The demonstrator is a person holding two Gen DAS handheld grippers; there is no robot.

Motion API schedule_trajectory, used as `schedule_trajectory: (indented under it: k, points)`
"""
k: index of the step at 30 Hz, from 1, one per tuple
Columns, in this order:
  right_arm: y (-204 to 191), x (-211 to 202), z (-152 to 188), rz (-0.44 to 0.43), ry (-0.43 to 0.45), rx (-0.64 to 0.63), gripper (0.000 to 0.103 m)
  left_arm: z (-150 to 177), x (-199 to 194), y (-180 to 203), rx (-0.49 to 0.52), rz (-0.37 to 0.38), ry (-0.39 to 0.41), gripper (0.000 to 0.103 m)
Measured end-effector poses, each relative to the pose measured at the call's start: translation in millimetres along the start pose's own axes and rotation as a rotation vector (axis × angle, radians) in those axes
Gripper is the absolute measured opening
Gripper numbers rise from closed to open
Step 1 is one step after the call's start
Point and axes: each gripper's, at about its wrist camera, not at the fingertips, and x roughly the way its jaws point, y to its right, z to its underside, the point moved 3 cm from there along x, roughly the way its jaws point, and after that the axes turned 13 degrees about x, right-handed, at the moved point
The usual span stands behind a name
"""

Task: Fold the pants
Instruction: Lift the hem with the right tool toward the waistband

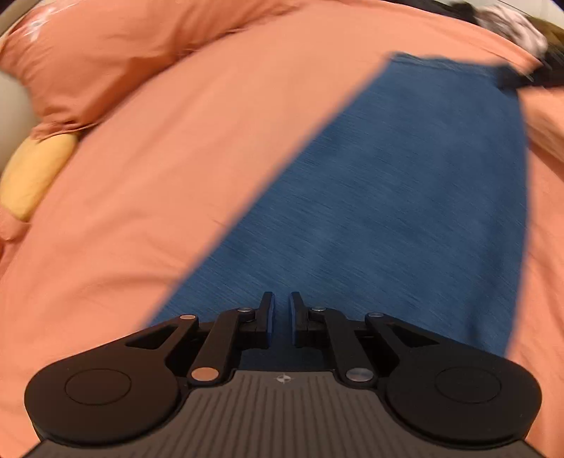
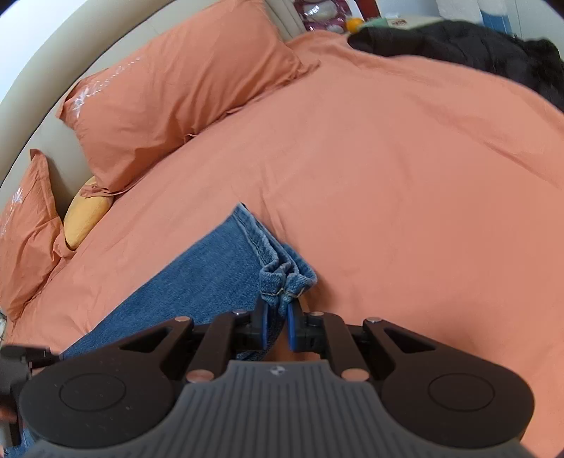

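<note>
Blue denim pants (image 1: 405,197) lie spread on the orange bedsheet (image 1: 176,176). My left gripper (image 1: 281,310) hovers over the near part of the pants, its jaws nearly together with a narrow gap and nothing between them; this view is motion-blurred. In the right wrist view the pants (image 2: 197,278) stretch off to the lower left. My right gripper (image 2: 276,315) is shut on the bunched hem of a pant leg (image 2: 285,278). The right gripper also shows as a dark blurred shape at the far corner of the pants in the left wrist view (image 1: 528,74).
Orange pillows (image 2: 176,91) lie along the beige headboard (image 2: 42,70), with a yellow cushion (image 2: 86,215) beneath them. A dark garment (image 2: 476,49) lies at the bed's far right corner. Clutter sits on a nightstand (image 2: 352,21) beyond the bed.
</note>
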Motion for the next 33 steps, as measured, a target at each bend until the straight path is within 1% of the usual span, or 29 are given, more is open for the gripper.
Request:
schedule_trajectory:
  k: [3, 6, 10, 12, 15, 16, 17, 18, 19, 21, 24, 26, 30, 33]
  points:
    - [-11, -10, -1, 0.001, 0.019, -0.031, 0.006, 7, -7, 29, 0.025, 0.05, 0.014, 0.0]
    - [-24, -20, -2, 0.007, 0.03, -0.061, 0.005, 12, -14, 50, 0.003, 0.096, 0.035, 0.0]
    - [-41, -36, -2, 0.0, 0.044, -0.087, 0.005, 20, -23, 72, -0.056, 0.161, 0.059, 0.0]
    - [-54, -45, -1, -0.009, 0.047, -0.106, 0.005, 23, -28, 80, -0.074, 0.157, 0.068, 0.0]
    - [-78, -63, 0, -0.033, 0.059, -0.154, 0.004, 33, -34, 83, -0.133, 0.184, 0.08, 0.0]
    - [-88, -70, 2, -0.043, 0.065, -0.174, 0.004, 37, -38, 83, -0.152, 0.209, 0.086, 0.0]
    - [-98, -77, 4, -0.054, 0.072, -0.196, 0.004, 41, -45, 85, -0.163, 0.25, 0.098, 0.0]
    - [-111, -84, 7, -0.066, 0.078, -0.221, 0.004, 47, -52, 86, -0.169, 0.292, 0.11, 0.004]
    - [-124, -92, 10, -0.081, 0.084, -0.247, 0.004, 52, -60, 88, -0.164, 0.308, 0.117, 0.012]
    - [-151, -107, 18, -0.116, 0.091, -0.297, 0.004, 65, -78, 87, -0.163, 0.29, 0.142, 0.013]
    - [-198, -123, 37, -0.163, 0.093, -0.384, 0.004, 92, -105, 71, -0.225, 0.276, 0.163, 0.013]
    - [-227, -130, 53, -0.186, 0.086, -0.431, 0.004, 113, -120, 52, -0.271, 0.249, 0.171, 0.013]
    - [-279, -128, 92, -0.219, 0.048, -0.478, 0.004, 156, -150, 16, -0.367, 0.164, 0.176, 0.013]
    - [-308, -113, 129, -0.246, -0.004, -0.49, 0.004, 196, -168, -9, -0.453, 0.106, 0.182, 0.013]
